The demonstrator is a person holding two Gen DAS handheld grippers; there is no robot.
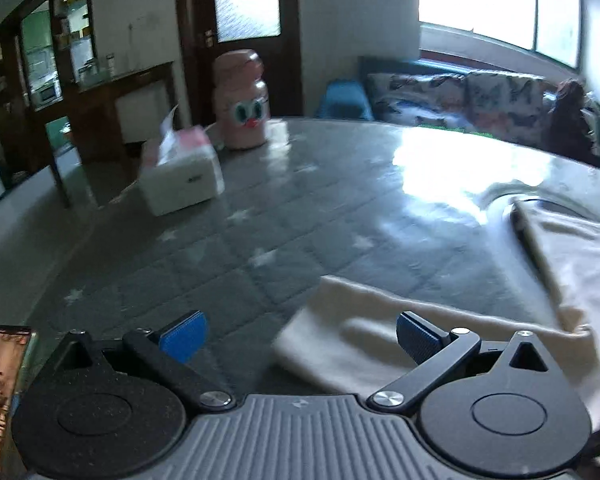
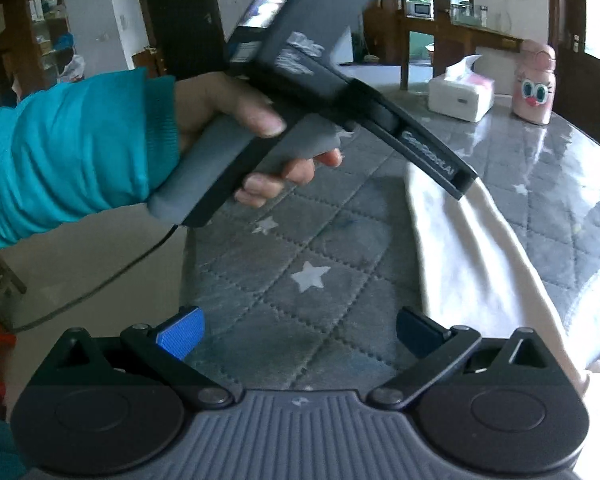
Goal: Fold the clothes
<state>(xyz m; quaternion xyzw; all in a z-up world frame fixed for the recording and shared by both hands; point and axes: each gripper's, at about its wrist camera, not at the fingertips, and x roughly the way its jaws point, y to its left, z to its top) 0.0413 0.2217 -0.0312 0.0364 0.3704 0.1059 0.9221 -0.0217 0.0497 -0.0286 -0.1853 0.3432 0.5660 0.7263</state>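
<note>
A cream garment (image 1: 364, 340) lies on the grey star-quilted table cover (image 1: 284, 216), and more of it spreads at the right (image 1: 576, 264). My left gripper (image 1: 300, 336) is open just above the garment's near-left end. Its right pad (image 1: 416, 338) is over the fabric and its left pad (image 1: 184, 334) over bare cover. In the right wrist view a hand (image 2: 228, 108) in a teal sleeve holds the left gripper (image 2: 460, 180), whose tip is at the top of the garment (image 2: 472, 264). My right gripper (image 2: 300, 336) is open and holds nothing, low over the cover beside the garment's left edge.
A white tissue box (image 1: 180, 176) and a pink bottle with cartoon eyes (image 1: 242, 100) stand at the table's far left. A phone (image 1: 0, 392) lies by the near left edge. Beyond the table are a patterned sofa (image 1: 460, 96) with a seated person (image 1: 572, 120) and dark wooden cabinets (image 1: 40, 80).
</note>
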